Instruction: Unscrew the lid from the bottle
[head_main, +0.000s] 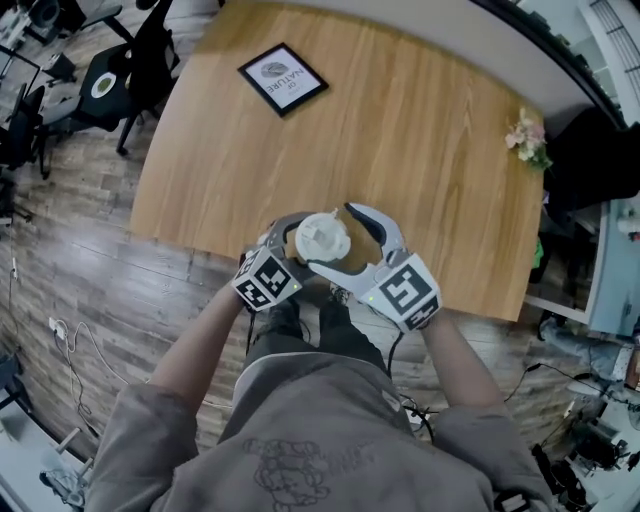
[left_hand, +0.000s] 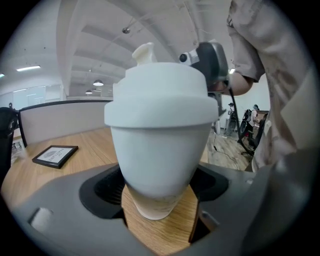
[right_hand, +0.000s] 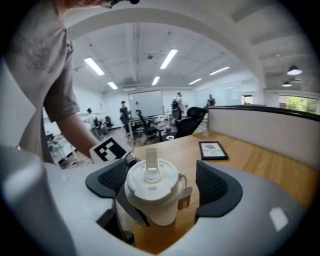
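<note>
Closest in the head view is the person's grey shirt (head_main: 320, 430). Just past it both grippers meet at the white bottle (left_hand: 157, 150), held in the air over the near edge of the wooden table (head_main: 420, 130). The left gripper (left_hand: 160, 186) is clamped on the bottle's tapered body, with its dark pads (left_hand: 107, 187) pressing from both sides, so it alone carries the bottle. The right gripper (right_hand: 162, 186) has its jaws spread around the lid (right_hand: 152, 182) (a spout (right_hand: 151, 159) stands up from the middle and a small tag (right_hand: 184, 202) hangs at the side). A gap shows between the lid and the pad on that view's right, so it is not gripping.

The step in hand, as I judge it, is closing on the lid. It should go best with the pads set level on the lid's rim, below the spout and clear of the tag, and squeezed firmly before any twist. The left grip sits low on a narrowing body, so the bottle could slip or spin. It needs to hold tight while the right wrist turns about the bottle's axis.
</note>
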